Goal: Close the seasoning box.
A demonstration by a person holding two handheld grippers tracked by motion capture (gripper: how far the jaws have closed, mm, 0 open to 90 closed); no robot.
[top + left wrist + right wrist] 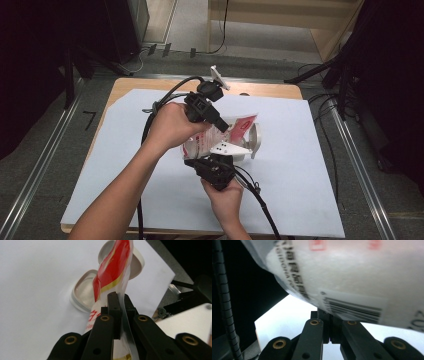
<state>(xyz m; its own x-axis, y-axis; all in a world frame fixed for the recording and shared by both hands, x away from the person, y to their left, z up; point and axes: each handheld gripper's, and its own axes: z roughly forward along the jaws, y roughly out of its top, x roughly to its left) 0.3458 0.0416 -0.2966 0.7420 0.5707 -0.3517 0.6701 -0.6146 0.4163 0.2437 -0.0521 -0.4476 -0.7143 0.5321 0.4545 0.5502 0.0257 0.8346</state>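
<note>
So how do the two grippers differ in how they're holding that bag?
The left gripper pinches the bag at its red-printed end, reaching in from above; the right gripper grips its barcode edge from below. The left hand sits farther up the table, the right hand nearer the person. Both are shut on the same bag, lifted above the white tin.

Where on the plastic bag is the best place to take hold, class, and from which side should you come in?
Grip the bag by its flat edges, as both claws do: the left claw pinches the upper edge edge-on, the right claw the lower edge under the barcode. The film there is thin enough to clamp, while the filled middle bulges.
</note>
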